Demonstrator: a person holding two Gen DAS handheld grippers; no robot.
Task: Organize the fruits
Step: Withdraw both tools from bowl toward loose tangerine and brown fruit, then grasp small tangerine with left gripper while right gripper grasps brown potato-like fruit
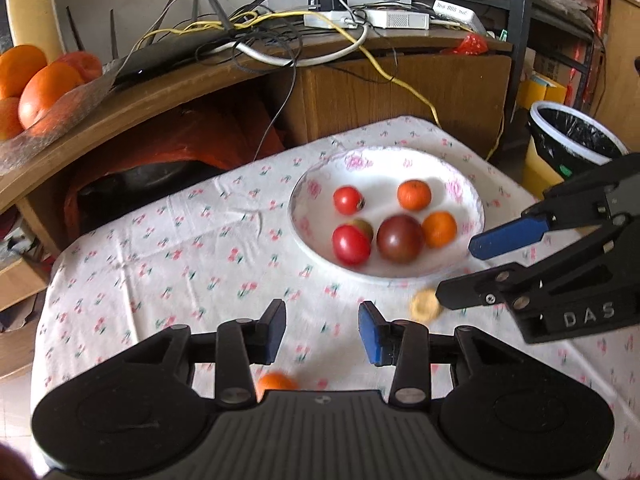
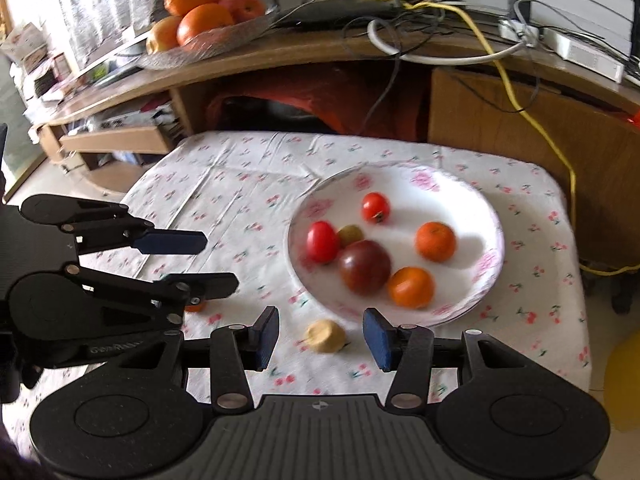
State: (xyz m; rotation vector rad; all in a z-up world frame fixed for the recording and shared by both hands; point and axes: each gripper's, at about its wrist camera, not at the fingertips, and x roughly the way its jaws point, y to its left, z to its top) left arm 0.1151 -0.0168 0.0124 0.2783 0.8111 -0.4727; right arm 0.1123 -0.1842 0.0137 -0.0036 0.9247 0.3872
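A white flowered plate (image 1: pixel 380 168) (image 2: pixel 472 208) on the cherry-print cloth holds two red tomatoes, a dark tomato (image 1: pixel 400 239) (image 2: pixel 365 266), two small oranges and a small greenish fruit. A pale yellow fruit (image 2: pixel 326 336) (image 1: pixel 425 306) lies on the cloth in front of the plate, level with the fingertips of my open right gripper (image 2: pixel 320 334) (image 1: pixel 456 270), untouched. My left gripper (image 1: pixel 322 332) (image 2: pixel 220 262) is open over bare cloth. A small orange (image 1: pixel 276 384) (image 2: pixel 196 306) sits beneath it, partly hidden by the gripper.
A curved wooden desk (image 1: pixel 160 92) behind the table carries a glass dish of large oranges and an apple (image 2: pixel 200 20), a router and tangled cables. A bin with a black bag (image 1: pixel 576 136) stands past the table's right edge. Open cloth lies left of the plate.
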